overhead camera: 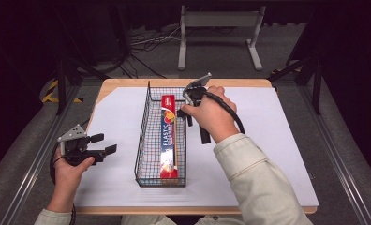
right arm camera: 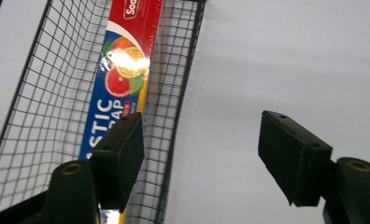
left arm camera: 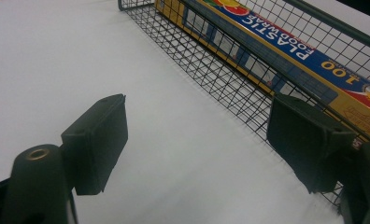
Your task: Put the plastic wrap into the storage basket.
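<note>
Now the box of plastic wrap [overhead camera: 169,136] lies flat in the wire basket [overhead camera: 142,140], its long side running from near to far, along the basket. The right gripper [overhead camera: 191,104] is by the box's far end, on its right, jaws partly open and empty. The left gripper [overhead camera: 104,144] waits farther off, on the left, wide open and empty.

floor: grey carpet [overhead camera: 277,51] | furniture: white-legged table frame [overhead camera: 219,21] | room: dark

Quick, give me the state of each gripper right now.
Left gripper: jaws open, holding nothing, over the white sheet.
Right gripper: jaws open, holding nothing, beside the wire basket.
</note>
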